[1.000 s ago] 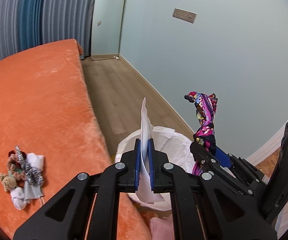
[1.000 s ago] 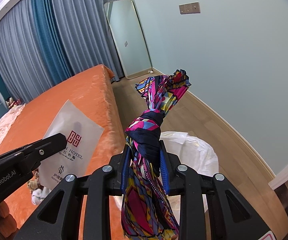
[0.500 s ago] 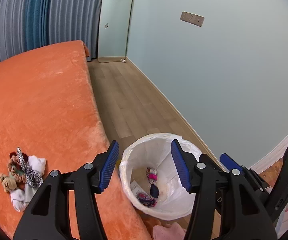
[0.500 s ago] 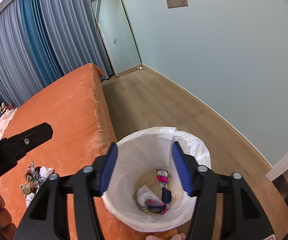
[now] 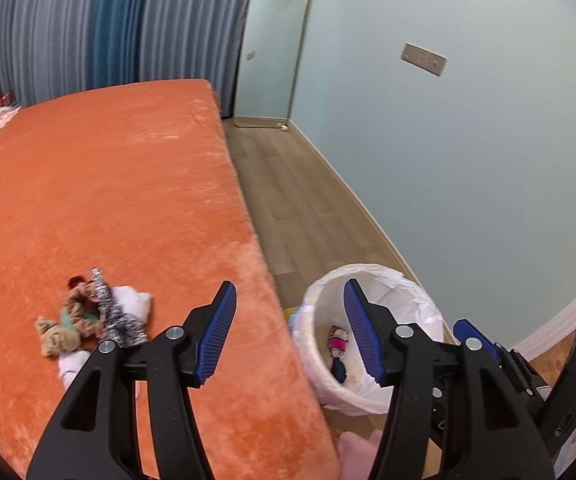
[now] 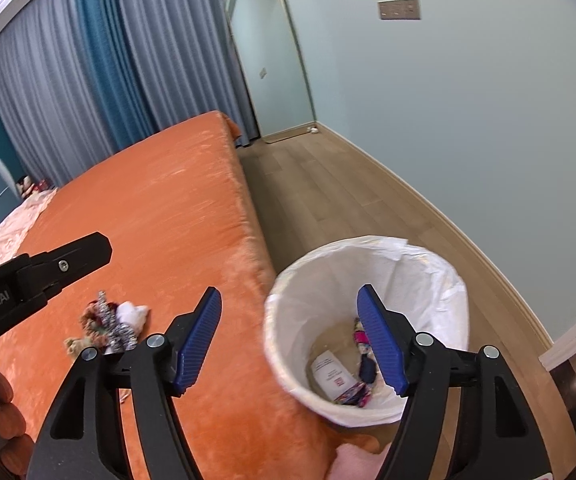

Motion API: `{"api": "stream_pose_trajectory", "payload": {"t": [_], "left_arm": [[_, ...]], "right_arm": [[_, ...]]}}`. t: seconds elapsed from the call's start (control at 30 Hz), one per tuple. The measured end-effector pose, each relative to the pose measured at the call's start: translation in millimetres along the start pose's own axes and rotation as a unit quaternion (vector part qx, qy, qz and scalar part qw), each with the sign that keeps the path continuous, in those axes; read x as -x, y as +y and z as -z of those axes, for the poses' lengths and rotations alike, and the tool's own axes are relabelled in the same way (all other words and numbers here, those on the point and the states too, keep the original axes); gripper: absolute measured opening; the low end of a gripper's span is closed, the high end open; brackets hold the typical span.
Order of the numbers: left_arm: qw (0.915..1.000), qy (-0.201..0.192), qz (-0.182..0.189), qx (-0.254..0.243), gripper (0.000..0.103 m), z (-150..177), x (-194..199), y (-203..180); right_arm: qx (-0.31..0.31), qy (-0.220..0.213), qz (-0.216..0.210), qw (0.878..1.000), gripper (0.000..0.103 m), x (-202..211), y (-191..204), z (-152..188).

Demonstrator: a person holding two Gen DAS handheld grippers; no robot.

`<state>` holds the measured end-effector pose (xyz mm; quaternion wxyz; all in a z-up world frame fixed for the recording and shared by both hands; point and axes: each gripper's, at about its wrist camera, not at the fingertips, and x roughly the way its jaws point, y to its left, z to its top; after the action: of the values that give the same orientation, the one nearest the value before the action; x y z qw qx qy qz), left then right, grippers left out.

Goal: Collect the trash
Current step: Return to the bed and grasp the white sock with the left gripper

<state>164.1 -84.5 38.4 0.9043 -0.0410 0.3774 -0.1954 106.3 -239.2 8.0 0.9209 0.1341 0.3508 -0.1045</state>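
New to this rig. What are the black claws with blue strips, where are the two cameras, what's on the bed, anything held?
No robot arm: a person carries one handheld two-finger tool per hand, each with a fisheye camera looking forward along its fingers. One picture comes from the left tool, the other from the right tool. The blue strips are the finger pads. Both tools are open and hold nothing. On the orange bed lies a small pile of scrunchies and white fabric. Beside the bed, on the floor, stands a white-lined bin containing a colourful cloth and a printed white packet.

Left gripper (image 5: pixel 288 330), right gripper (image 6: pixel 288 334): black frames, blue ribbed pads, silver screws.
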Motion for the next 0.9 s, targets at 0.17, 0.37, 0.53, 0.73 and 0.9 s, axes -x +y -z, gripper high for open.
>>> {"api": "stream_pose_trajectory", "payload": {"t": [0.17, 0.37, 0.53, 0.73, 0.9], "left_arm": [[0.9996, -0.002, -0.01, 0.026, 0.054, 3, 13, 29], [0.9984, -0.003, -0.028, 0.049, 0.061, 11, 26, 61], [0.9965, 0.0, -0.044, 0.071, 0.068, 19, 33, 92], [0.9917, 0.019, -0.074, 0.103, 0.07, 39, 33, 142], [0.9853, 0.039, -0.098, 0.134, 0.073, 58, 28, 186]], "right_arm": [[0.021, 0.006, -0.016, 1.0, 0.069, 2, 28, 5], [0.044, 0.017, -0.032, 0.998, 0.071, 1, 58, 14], [0.062, 0.027, -0.041, 0.997, 0.071, -3, 82, 24], [0.078, 0.046, -0.052, 0.995, 0.071, -15, 111, 39], [0.093, 0.062, -0.061, 0.992, 0.071, -28, 137, 54]]}}
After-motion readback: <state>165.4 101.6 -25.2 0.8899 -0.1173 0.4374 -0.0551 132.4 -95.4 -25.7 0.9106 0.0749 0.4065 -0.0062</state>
